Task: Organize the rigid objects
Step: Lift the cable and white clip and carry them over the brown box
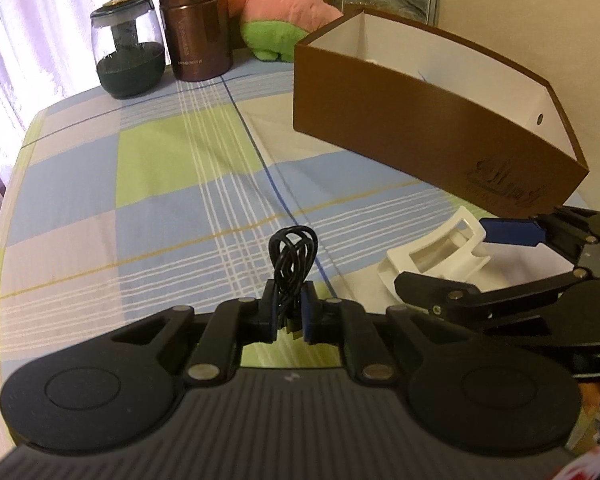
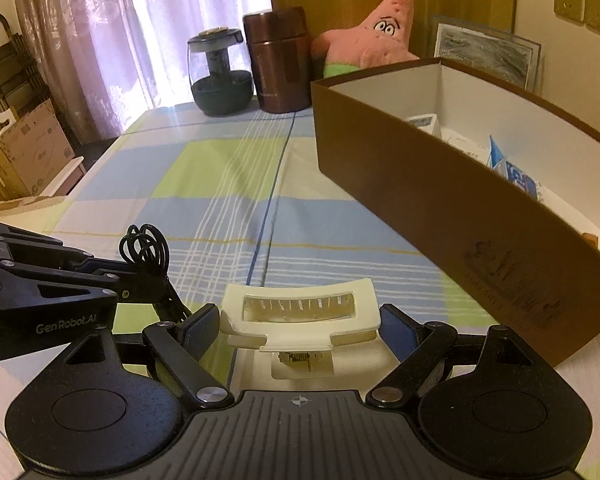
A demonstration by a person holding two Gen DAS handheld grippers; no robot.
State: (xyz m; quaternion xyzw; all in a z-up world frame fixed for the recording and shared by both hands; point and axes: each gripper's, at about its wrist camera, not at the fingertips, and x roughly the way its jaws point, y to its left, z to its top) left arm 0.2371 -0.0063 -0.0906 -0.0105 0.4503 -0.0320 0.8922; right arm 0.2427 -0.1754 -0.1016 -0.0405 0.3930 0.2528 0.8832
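Coiled black cable (image 1: 293,258) stands upright, loops up, pinched between the nearly closed fingers of the left gripper (image 1: 291,314) above the checked tablecloth (image 1: 160,200). Just right, the right gripper (image 2: 300,326) is spread wide around a white hair claw clip (image 2: 300,316), its long axis crosswise, both pads touching its ends. Farther right sits the brown box (image 2: 440,208), holding packets.

Glossy plastic clip (image 2: 300,316); matt cardboard box (image 2: 440,196); woven checked cloth (image 1: 160,184); shiny metal flask (image 1: 196,24); fuzzy plush (image 1: 288,12).
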